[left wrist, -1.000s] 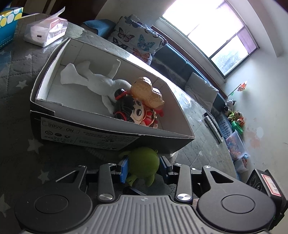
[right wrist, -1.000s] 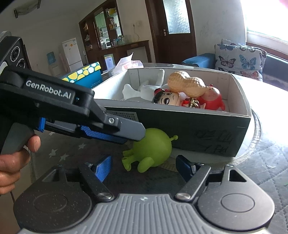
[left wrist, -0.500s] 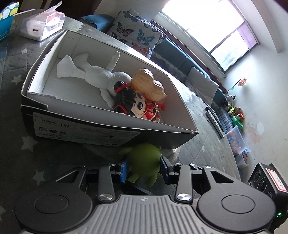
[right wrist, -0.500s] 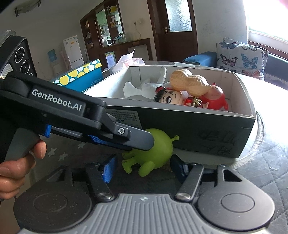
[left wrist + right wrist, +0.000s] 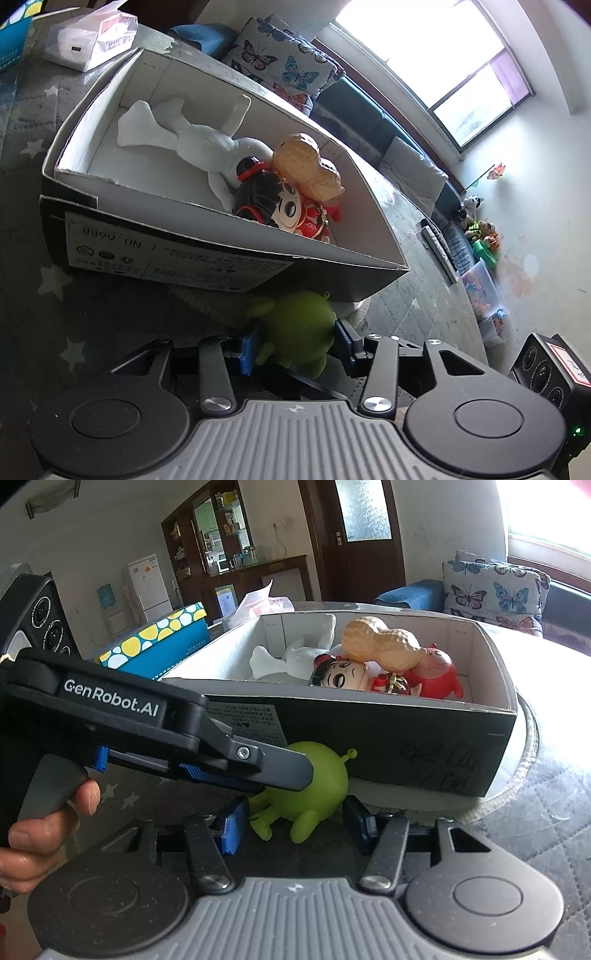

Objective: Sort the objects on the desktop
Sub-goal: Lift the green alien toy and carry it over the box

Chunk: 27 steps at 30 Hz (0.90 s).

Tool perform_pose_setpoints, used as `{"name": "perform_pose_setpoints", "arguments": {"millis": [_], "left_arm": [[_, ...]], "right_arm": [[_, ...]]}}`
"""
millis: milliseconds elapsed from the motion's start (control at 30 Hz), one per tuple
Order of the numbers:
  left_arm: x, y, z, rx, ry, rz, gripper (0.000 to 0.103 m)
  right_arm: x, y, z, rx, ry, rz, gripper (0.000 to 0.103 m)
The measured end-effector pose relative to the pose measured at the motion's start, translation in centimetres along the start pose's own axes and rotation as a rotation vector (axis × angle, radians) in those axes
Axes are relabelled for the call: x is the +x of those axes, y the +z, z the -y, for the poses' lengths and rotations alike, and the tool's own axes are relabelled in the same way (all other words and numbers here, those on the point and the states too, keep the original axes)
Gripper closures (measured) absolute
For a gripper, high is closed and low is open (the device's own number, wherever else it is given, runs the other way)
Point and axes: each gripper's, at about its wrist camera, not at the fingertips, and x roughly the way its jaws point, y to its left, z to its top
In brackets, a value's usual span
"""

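A green alien toy [image 5: 295,328] lies on the table against the near wall of a black cardboard box [image 5: 177,258]. My left gripper [image 5: 295,345] is shut on the green toy, its blue pads on both sides. In the right wrist view the green toy [image 5: 317,786] shows between the open fingers of my right gripper [image 5: 295,829], which do not touch it; the left gripper's fingers [image 5: 258,764] cross over it. The box [image 5: 406,746] holds a white plush [image 5: 199,136], a black-haired doll [image 5: 273,201], a peanut toy [image 5: 310,170] and a red figure [image 5: 437,672].
A tissue pack [image 5: 92,40] and a blue box with yellow spots [image 5: 159,642] lie behind the box. The table has a grey quilted star cloth [image 5: 33,332]. A sofa with butterfly cushions [image 5: 491,594] stands beyond the table.
Both grippers have moved closer to the box and the green toy. The right gripper's fingers have narrowed somewhat around the toy.
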Motion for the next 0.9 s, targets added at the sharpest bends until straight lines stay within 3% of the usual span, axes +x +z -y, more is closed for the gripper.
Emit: {"name": "perform_pose_setpoints", "arguments": {"millis": [300, 467, 633, 900], "left_arm": [[-1.2, -0.3, 0.6, 0.003, -0.030, -0.002, 0.059], [-3.3, 0.1, 2.0, 0.023, -0.052, 0.046, 0.059], [-5.3, 2.0, 3.3, 0.050, -0.063, 0.129, 0.059], [-5.8, 6.5, 2.4, 0.043, -0.043, 0.217, 0.059]], "right_arm": [[-1.4, 0.1, -0.9, -0.026, -0.007, 0.000, 0.047], [-3.4, 1.3, -1.8, -0.073, -0.011, 0.039, 0.047], [-4.7, 4.1, -2.6, -0.128, -0.018, 0.095, 0.047], [-2.3, 9.5, -2.7, -0.178, 0.000, 0.118, 0.047]]}}
